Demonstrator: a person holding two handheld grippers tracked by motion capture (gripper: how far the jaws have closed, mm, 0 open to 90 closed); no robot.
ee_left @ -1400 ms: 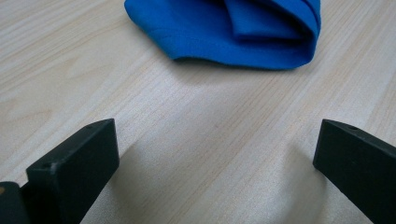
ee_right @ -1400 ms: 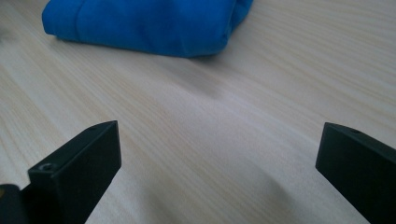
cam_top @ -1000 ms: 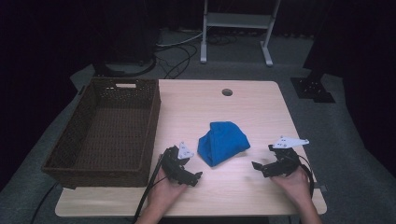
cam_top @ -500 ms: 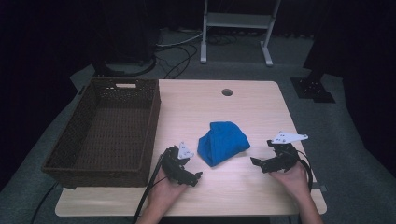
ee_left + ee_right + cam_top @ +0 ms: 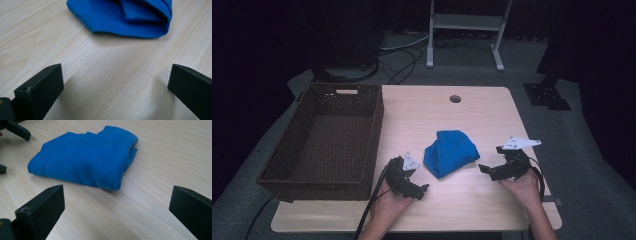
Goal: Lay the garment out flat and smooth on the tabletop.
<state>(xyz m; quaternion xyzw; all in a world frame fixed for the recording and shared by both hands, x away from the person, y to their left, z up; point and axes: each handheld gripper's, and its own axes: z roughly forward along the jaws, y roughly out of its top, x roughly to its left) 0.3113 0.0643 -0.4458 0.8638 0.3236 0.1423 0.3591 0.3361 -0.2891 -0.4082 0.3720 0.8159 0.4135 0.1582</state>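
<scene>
A folded blue cloth (image 5: 449, 152) lies on the light wooden table (image 5: 472, 210), a little in front of its middle. My left gripper (image 5: 411, 176) rests low on the table just left of the cloth, open, with nothing between its jaws. In the left gripper view the cloth (image 5: 125, 17) lies beyond the open left gripper (image 5: 116, 80). My right gripper (image 5: 491, 160) is held open just right of the cloth and apart from it. In the right gripper view the cloth (image 5: 85, 157) lies ahead of the open right gripper (image 5: 116, 200).
A dark brown wicker basket (image 5: 377, 125) stands empty along the table's left side. A round cable hole (image 5: 455, 98) sits near the far edge. Beyond the table are cables and a metal stand (image 5: 464, 22) on the floor.
The right gripper has risen slightly and edged toward the cloth. The left gripper and the cloth have stayed in place.
</scene>
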